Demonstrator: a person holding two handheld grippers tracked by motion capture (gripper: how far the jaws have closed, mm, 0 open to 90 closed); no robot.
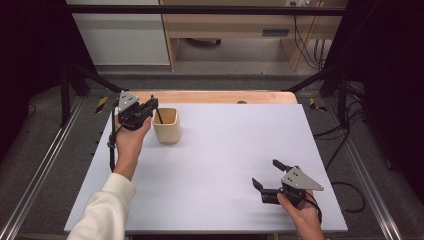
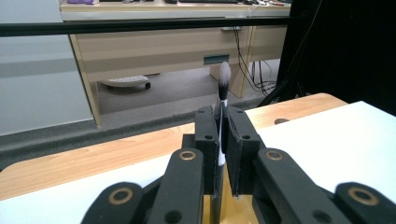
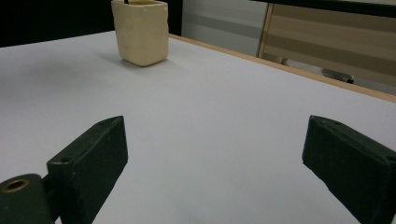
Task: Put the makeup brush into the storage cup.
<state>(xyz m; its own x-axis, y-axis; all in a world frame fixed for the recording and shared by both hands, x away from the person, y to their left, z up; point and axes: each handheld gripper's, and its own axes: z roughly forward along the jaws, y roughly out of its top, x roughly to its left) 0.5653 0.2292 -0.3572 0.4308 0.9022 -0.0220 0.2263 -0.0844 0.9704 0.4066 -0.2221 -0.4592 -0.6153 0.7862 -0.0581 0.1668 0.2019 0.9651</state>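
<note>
At the table's far left, the left gripper point(image 1: 150, 107), jaws clamped on a slim black-handled makeup brush point(image 2: 223, 83), should lower it straight into the cream square ceramic cup point(image 1: 167, 126), while the right gripper point(image 1: 270, 176) idles, jaws apart, near right.

White sleeve point(image 1: 106, 210) lower left. Black left gripper point(image 1: 150, 108) and right gripper point(image 1: 267, 175): grey three-cornered plates, brass-ringed pivot holes, black cables trailing.

High view: above near table point(image 1: 220, 200) edge, facing forward-down. 2 gripper views: low, close, level. Cream cup point(image 1: 166, 125) point(image 3: 140, 31) shared by high, right.
</note>
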